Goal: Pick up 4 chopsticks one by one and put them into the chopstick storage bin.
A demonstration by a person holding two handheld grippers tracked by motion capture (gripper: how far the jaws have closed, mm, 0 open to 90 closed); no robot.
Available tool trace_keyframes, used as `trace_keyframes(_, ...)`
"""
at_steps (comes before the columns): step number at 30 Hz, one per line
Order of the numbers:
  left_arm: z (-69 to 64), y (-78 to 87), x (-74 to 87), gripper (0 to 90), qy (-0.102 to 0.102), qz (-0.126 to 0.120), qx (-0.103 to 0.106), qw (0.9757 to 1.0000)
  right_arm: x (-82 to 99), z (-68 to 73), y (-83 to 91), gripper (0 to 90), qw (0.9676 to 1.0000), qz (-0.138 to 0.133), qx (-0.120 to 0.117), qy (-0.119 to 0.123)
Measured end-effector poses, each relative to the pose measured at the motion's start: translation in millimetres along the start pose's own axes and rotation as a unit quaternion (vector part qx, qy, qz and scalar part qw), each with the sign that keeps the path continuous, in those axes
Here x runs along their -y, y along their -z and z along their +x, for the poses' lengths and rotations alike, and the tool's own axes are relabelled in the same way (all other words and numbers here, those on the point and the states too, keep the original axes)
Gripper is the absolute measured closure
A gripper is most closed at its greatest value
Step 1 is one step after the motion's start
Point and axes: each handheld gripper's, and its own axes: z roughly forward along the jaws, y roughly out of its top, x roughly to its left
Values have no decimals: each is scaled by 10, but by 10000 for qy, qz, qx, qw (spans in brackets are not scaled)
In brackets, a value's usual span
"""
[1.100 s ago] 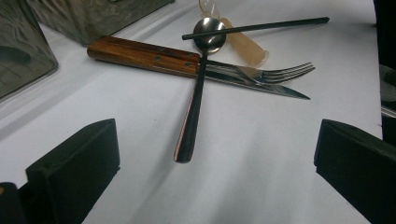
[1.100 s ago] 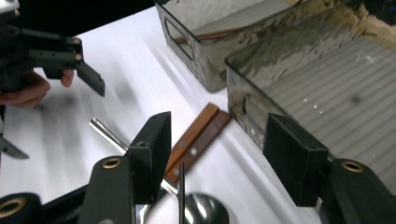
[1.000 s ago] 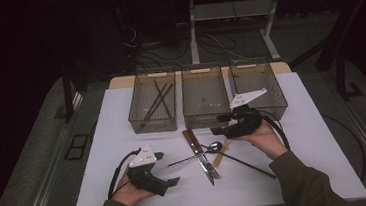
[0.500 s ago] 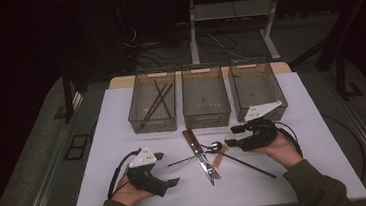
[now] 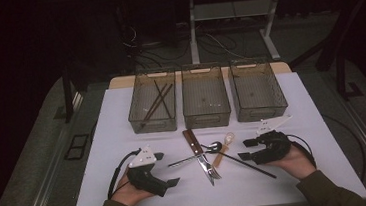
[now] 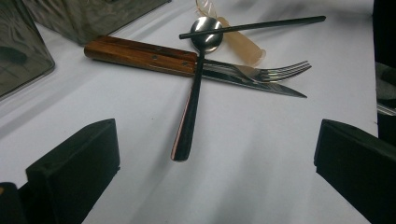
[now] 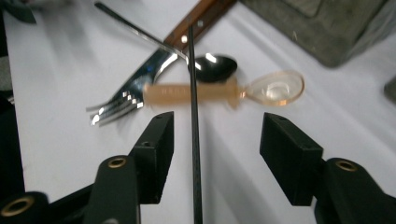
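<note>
Right gripper view is showing the right gripper point(image 7: 215, 140) straddling a black chopstick point(image 7: 194, 154), jaws closing but not yet gripping. Two chopsticks are lying in the left bin point(image 5: 137, 118); remaining cutlery is waiting on the bench point(image 5: 317, 106). Left gripper point(image 5: 169, 169) is resting open.

Left gripper point(image 5: 164, 170) rests with jaws wide; right gripper point(image 5: 243, 149), low, jaws just closing partway
</note>
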Motion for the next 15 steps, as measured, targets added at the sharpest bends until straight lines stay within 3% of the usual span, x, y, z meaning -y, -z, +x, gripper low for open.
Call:
trace_keyframes(9, 0, -7, 0, 0, 14, -10, 2, 10000, 243, 41, 41, 600, 9994, 348, -42, 25)
trace_keyframes(15, 3, -12, 1, 0, 25, -11, 3, 10000, 287, 64, -6, 674, 9979, 618, -123, 156)
